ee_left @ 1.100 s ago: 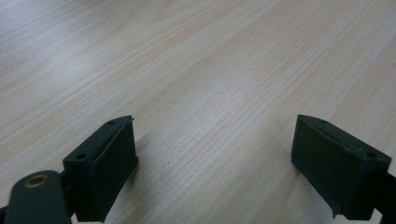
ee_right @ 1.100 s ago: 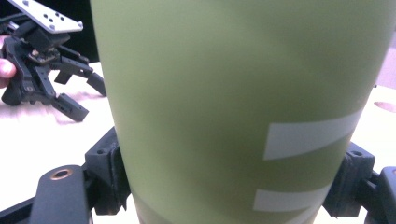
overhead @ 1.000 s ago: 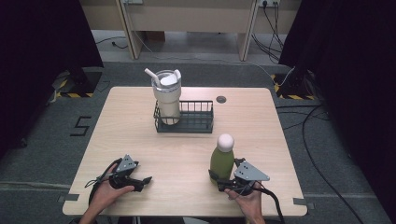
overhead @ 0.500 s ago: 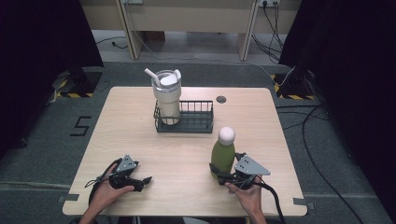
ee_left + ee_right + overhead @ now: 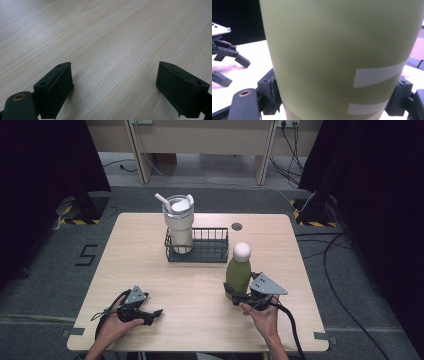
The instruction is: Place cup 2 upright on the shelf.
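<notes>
Right tool (image 5: 235, 296) clamps green bottle (image 5: 238, 276); left tool (image 5: 154, 316) agape, empty; wire basket (image 5: 210, 252) behind.

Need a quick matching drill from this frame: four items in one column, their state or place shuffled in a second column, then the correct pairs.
Items
1. green bottle
2. tumbler
3. left gripper
4. right gripper

States
A. stands in the wire basket, at its left end
B. jaws apart, nothing between them, low over the table
C. upright on the table, white cap on top
D. jaws closed on the bottle's lower body

Pairs: 1-C, 2-A, 3-B, 4-D
</notes>
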{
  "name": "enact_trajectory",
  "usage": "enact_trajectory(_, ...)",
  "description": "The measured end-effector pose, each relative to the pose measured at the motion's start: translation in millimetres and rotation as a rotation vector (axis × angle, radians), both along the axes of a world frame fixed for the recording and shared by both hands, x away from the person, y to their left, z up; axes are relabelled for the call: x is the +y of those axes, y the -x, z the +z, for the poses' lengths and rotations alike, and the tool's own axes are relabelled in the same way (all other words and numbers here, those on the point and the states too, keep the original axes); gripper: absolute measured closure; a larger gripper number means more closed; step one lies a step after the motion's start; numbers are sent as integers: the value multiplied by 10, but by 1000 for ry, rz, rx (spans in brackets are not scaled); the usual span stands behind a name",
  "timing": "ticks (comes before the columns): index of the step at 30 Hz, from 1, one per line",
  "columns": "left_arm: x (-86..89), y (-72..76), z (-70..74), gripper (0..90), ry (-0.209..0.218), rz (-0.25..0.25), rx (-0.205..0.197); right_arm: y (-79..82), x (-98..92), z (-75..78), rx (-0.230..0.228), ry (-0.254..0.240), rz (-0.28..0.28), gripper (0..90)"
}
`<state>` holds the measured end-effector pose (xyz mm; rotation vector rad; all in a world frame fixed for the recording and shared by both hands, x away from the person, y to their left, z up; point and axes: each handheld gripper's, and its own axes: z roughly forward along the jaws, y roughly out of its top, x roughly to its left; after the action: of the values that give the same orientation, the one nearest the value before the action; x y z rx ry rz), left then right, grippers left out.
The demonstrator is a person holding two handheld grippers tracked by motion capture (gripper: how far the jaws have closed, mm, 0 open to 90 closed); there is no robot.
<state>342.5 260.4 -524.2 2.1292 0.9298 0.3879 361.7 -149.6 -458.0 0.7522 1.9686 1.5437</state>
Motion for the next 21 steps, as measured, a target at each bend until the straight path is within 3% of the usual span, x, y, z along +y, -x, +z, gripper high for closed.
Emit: enact_trajectory(21,-2,-1,0,129,0,-1,0,-232,149,167,-16,-11,1,210)
